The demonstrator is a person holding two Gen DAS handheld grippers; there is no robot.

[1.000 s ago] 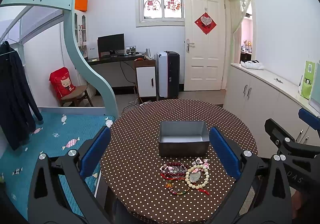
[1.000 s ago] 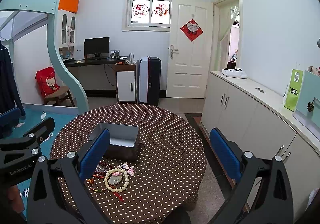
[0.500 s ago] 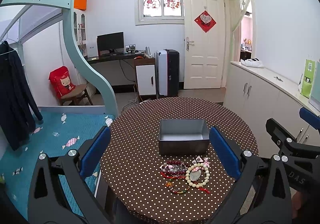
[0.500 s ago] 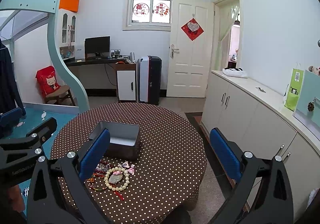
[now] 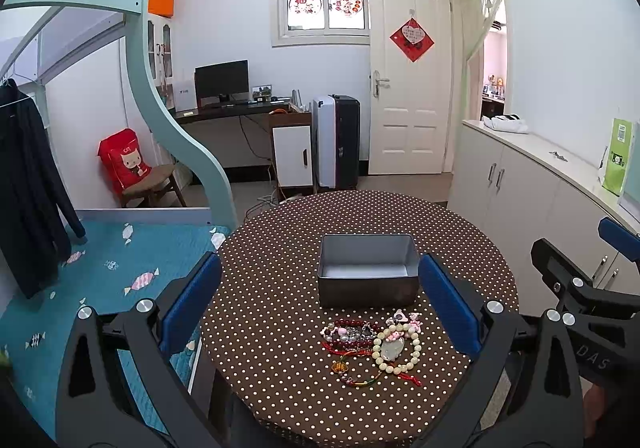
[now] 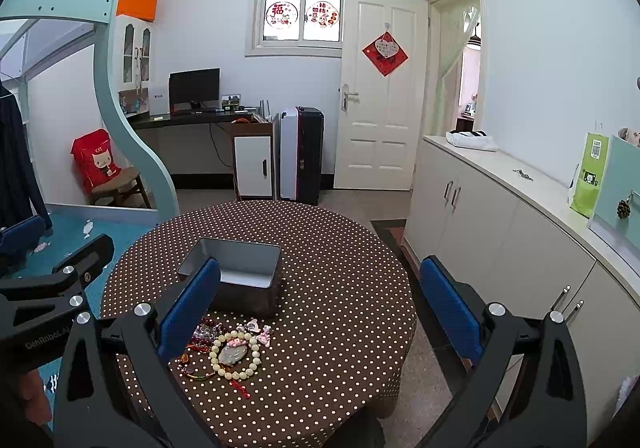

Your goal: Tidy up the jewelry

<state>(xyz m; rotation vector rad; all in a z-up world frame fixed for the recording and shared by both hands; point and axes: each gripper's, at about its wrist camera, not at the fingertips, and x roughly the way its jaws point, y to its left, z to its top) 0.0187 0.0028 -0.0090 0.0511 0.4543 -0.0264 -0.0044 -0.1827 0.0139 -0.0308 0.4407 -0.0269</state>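
Left gripper (image 5: 320,300) and right gripper (image 6: 320,304), blue-padded, black-framed, both spread wide, empty, above brown polka-dot round table (image 5: 280,248). Open grey metal tin (image 5: 367,275) at frame centre, empty. Tangled bead bracelets and charms (image 5: 370,342) lie just below it, unsorted; task apparently unstarted. Right-edge lettering "DAS"; left-edge lettering "GenRoboT.AI", partly hidden.

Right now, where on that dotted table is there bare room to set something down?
Bare cloth lies right of the tin box and jewelry pile, out to the table edge, also behind the box and left of it. The strip between box and pile is crowded.
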